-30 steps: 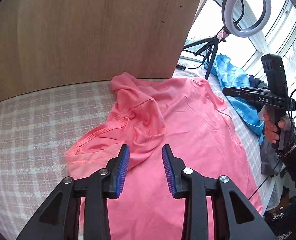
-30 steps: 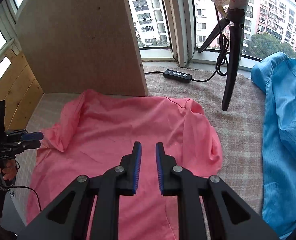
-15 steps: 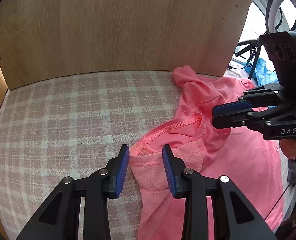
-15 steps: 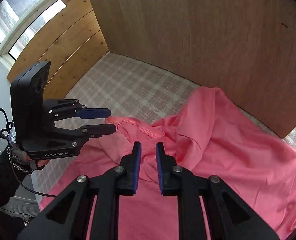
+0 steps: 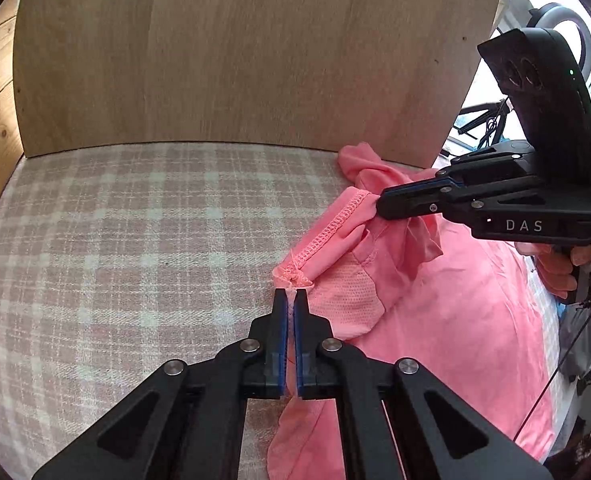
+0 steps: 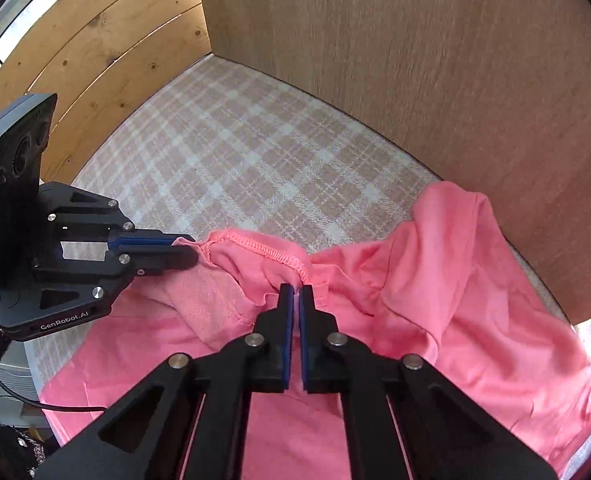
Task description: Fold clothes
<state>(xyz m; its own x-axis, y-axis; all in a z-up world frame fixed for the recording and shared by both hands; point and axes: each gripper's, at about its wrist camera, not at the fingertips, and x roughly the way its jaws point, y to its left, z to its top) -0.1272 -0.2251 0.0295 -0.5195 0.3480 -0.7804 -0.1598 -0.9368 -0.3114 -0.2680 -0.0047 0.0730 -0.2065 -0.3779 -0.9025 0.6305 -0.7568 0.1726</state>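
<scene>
Crumpled pink knit T-shirt [image 5: 447, 320] lies on a pink-and-white plaid cloth surface [image 5: 135, 240], against a tall pale wooden board [image 5: 255, 52]. Left gripper [image 5: 291, 292], blue-padded jaws pinched nearly together, clamps the stitched neckline [image 5: 327, 232] at one end. Right gripper [image 6: 296, 289], jaws likewise narrow, grips the same neckline at its other end, the collar edge stretched between them.

The right gripper [image 6: 296, 292] pinches the stitched collar of the pink shirt [image 6: 435, 292] — the left gripper [image 6: 183, 249] clamps the same collar farther along, over the plaid tabletop [image 6: 255, 152].
</scene>
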